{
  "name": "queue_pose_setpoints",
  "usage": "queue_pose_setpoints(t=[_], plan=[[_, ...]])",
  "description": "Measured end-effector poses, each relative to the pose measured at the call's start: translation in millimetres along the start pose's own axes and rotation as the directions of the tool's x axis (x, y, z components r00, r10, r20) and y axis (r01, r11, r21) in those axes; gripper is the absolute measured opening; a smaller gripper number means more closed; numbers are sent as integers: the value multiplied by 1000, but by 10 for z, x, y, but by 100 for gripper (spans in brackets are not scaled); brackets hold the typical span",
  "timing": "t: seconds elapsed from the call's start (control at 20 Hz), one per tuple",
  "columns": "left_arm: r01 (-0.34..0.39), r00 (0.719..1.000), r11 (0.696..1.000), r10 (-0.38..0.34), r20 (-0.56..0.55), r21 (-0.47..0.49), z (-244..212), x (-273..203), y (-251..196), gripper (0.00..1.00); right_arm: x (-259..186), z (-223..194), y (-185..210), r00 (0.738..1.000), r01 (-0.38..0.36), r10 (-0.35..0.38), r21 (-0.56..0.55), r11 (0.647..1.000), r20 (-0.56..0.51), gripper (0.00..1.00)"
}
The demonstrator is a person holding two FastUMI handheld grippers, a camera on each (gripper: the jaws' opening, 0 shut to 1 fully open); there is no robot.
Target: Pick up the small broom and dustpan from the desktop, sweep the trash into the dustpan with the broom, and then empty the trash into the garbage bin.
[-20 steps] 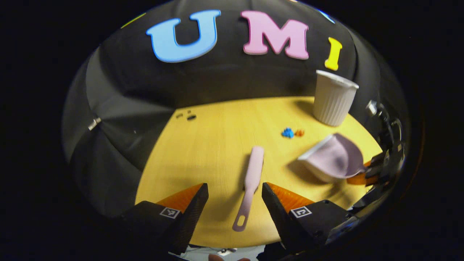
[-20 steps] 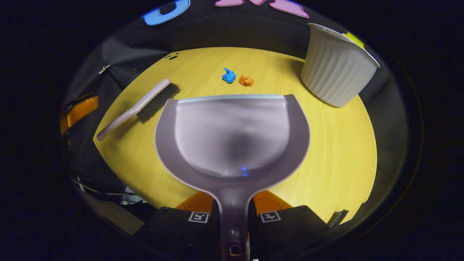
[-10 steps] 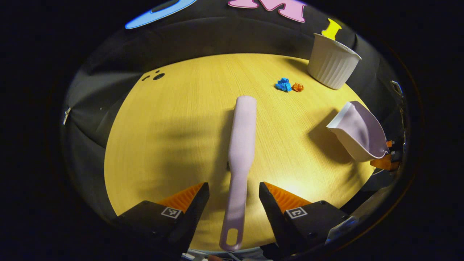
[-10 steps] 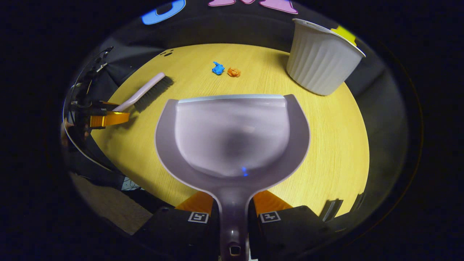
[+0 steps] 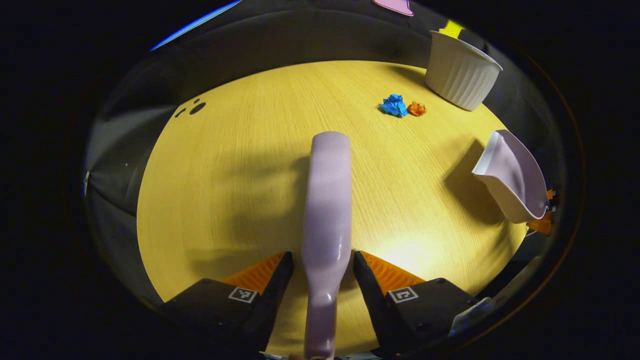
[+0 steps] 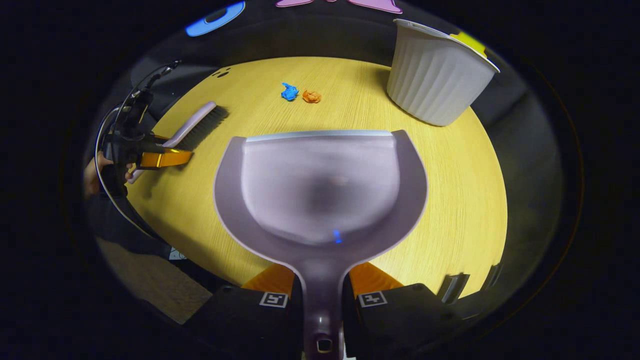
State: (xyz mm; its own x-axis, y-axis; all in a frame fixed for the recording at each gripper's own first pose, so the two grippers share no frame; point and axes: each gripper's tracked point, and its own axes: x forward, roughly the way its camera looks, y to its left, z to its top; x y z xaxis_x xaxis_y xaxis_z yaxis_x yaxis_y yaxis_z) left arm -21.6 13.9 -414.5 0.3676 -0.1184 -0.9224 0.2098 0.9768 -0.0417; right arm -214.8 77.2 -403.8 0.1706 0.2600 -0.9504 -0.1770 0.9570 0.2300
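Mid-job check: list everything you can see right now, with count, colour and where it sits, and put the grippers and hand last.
Broom: 1, pale lilac with dark bristles, lying on the desktop, handle between the left gripper's fingers.
Dustpan: 1, pale lilac, held off the desktop by its handle.
Blue trash: 1 crumpled scrap, on the desktop near the bin.
Orange trash: 1 crumpled scrap, right beside the blue one.
Garbage bin: 1, white and ribbed, upright at the far edge of the desktop.
Desktop: 1, yellow wood grain.
Left gripper: 1, fingers either side of the broom handle, gaps visible.
Right gripper: 1, shut on the dustpan handle.
Hand: 1, holding the left gripper in the right gripper view.
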Motion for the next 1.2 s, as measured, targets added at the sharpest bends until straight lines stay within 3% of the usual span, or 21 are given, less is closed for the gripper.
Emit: queue_pose_setpoints(t=[0.05,0.2,0.25,0.3,0.45,0.55,0.7,0.9,1.2], plan=[[-4,1000,1000,4,2,-10,4,3,6,79,12,13,5,1000,-1,1,-7,1000,-2,36],[-31,999,999,31,-29,-19,45,29,47,37,1,60,-20,1000,2,-3,-59,998,-16,36],[-31,999,999,31,-16,-22,141,14,48,35,-6,65,-31,999,1,-4,-86,996,-37,31],[-25,999,999,26,23,-24,298,7,42,32,-9,67,-54,998,-1,-6,-114,993,-65,36],[-32,992,999,32,123,1,908,-8,46,28,-44,72,-90,990,-22,-7,-200,980,-144,31],[-39,984,998,30,177,44,1299,11,11,31,-27,106,-72,984,-51,9,-232,971,-179,31],[-37,974,990,5,228,138,1724,159,-166,30,-4,167,-62,977,-74,23,-233,970,-212,41],[13,972,963,-76,223,271,1934,430,-498,30,64,235,-92,973,-80,23,-241,967,-228,36],[31,985,909,-98,140,417,1974,770,-575,30,80,293,-215,969,-91,30,-242,966,-246,36]])
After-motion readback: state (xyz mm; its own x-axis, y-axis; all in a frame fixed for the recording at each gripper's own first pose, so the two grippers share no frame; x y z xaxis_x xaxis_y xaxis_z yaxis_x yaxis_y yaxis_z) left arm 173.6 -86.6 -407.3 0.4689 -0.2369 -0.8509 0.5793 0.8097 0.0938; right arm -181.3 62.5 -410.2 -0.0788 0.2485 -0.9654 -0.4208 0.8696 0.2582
